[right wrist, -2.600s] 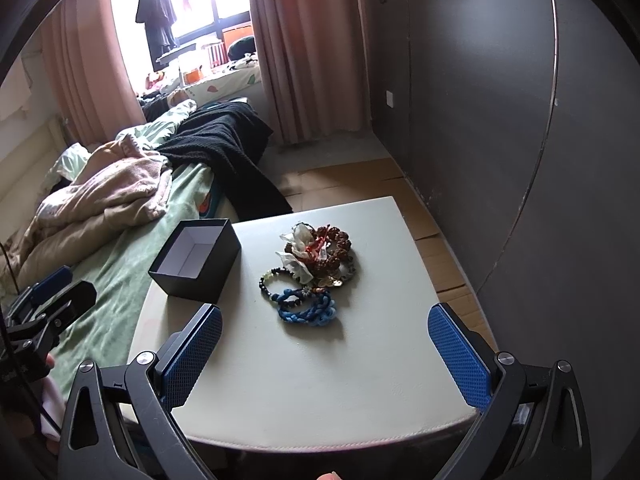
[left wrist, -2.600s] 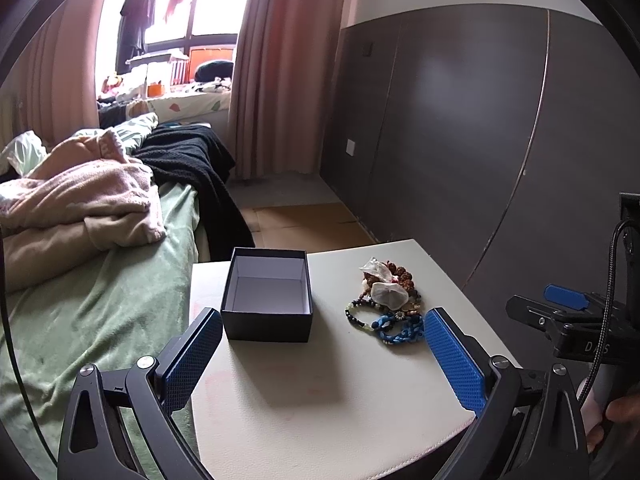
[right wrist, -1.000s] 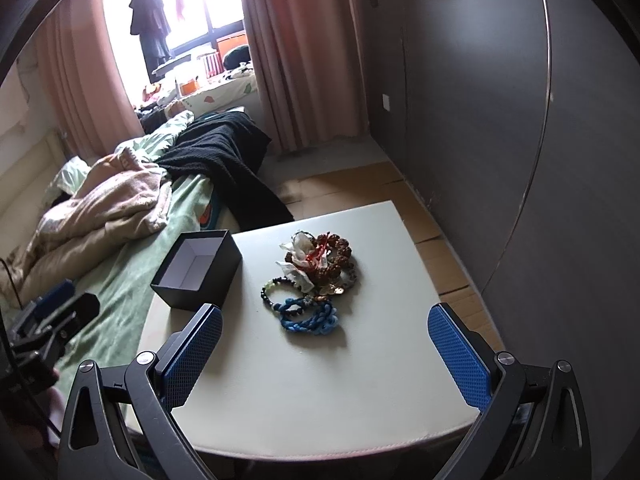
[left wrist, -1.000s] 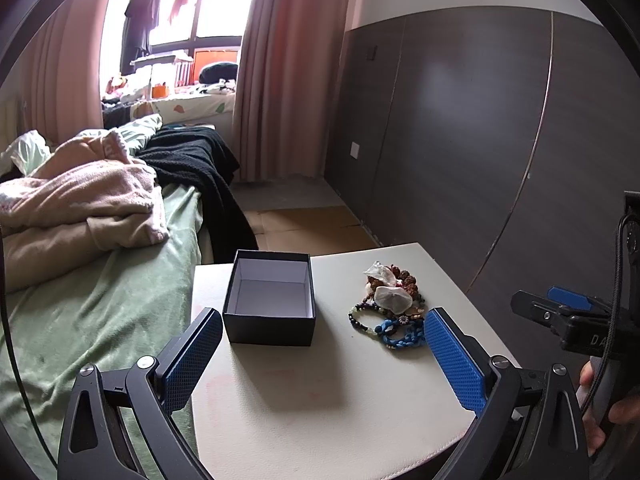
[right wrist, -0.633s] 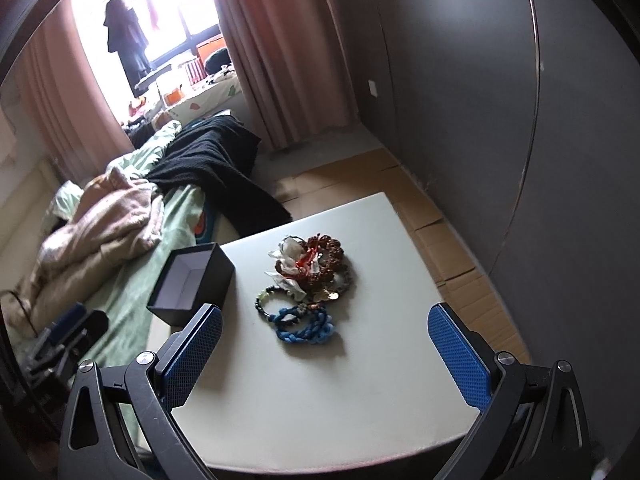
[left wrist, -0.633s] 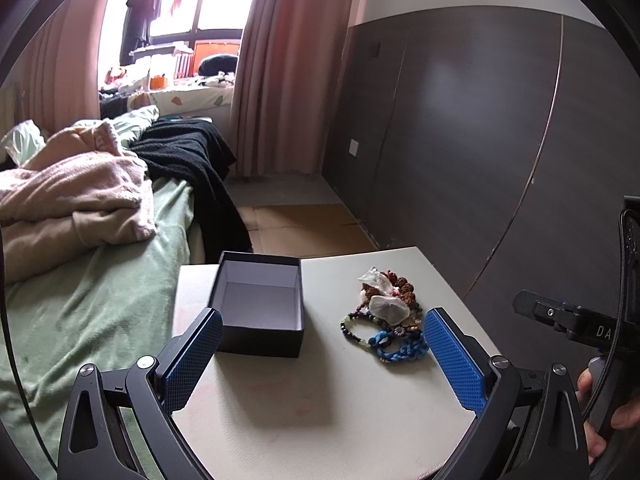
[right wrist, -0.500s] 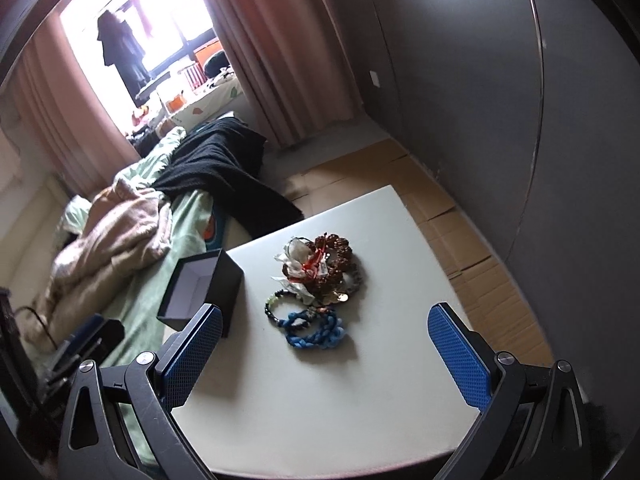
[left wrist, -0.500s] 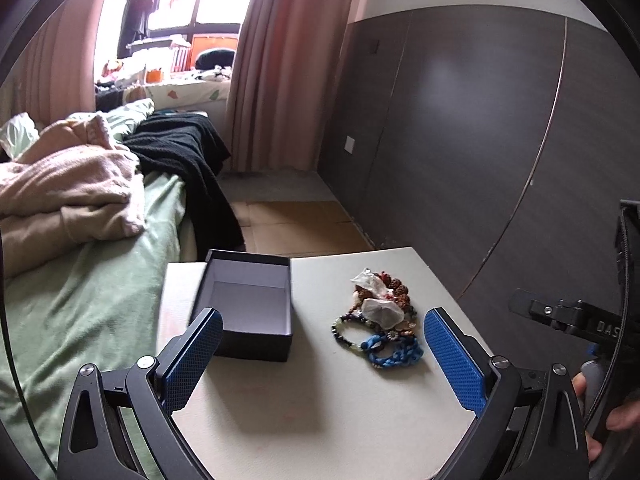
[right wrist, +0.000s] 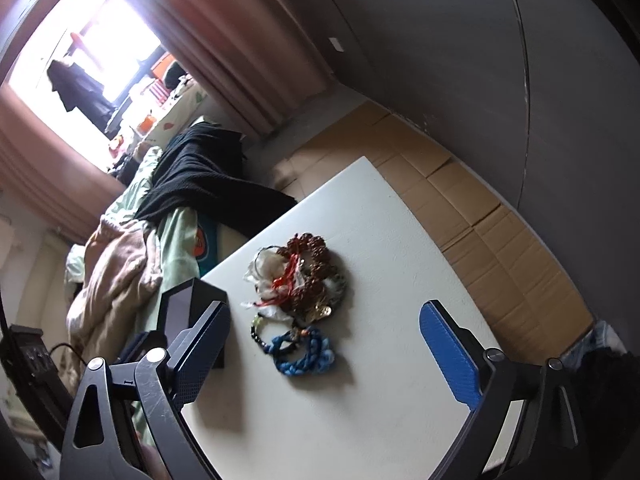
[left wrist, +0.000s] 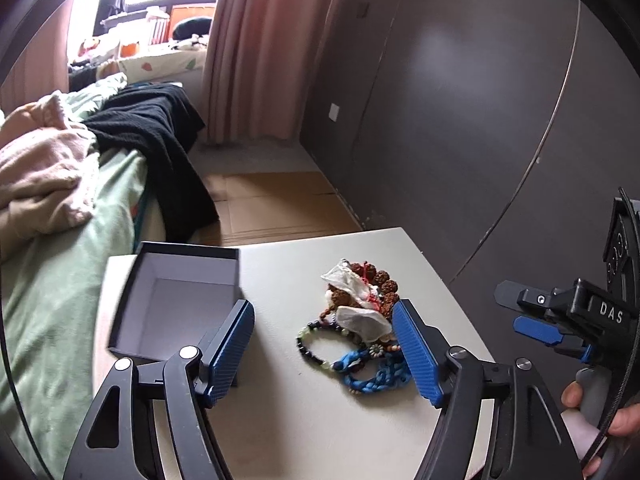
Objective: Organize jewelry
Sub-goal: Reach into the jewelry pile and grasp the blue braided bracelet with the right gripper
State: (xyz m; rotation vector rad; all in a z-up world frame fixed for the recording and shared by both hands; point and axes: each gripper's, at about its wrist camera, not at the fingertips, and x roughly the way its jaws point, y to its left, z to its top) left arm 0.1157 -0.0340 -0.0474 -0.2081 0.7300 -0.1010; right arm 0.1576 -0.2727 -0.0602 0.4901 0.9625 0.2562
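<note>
A heap of jewelry (left wrist: 356, 312) lies on a small white table (left wrist: 280, 420), with brown beads, white pouches, a dark bead bracelet (left wrist: 316, 340) and a blue braided bracelet (left wrist: 376, 376). An open black box (left wrist: 176, 304) stands to its left. My left gripper (left wrist: 326, 350) hovers over the table, jaws closing, and the heap shows between the blue pads (left wrist: 416, 348) untouched. My right gripper (right wrist: 326, 350) hangs tilted above the same jewelry heap (right wrist: 300, 280) and blue bracelet (right wrist: 304, 352), jaws closing on nothing. The box (right wrist: 188, 304) sits behind its left finger.
A bed (left wrist: 60, 280) with green sheet, pink blanket and black garment adjoins the table's left side. A dark panelled wall (left wrist: 480, 120) rises on the right. Cardboard covers the floor (right wrist: 500, 248) beyond the table. The right gripper's body (left wrist: 568, 312) and a hand (left wrist: 600, 420) show at the right edge.
Both grippers have come lower and nearer to the jewelry heap. Their jaws have narrowed, the left more than the right. The right view has rolled, so the room now looks tilted.
</note>
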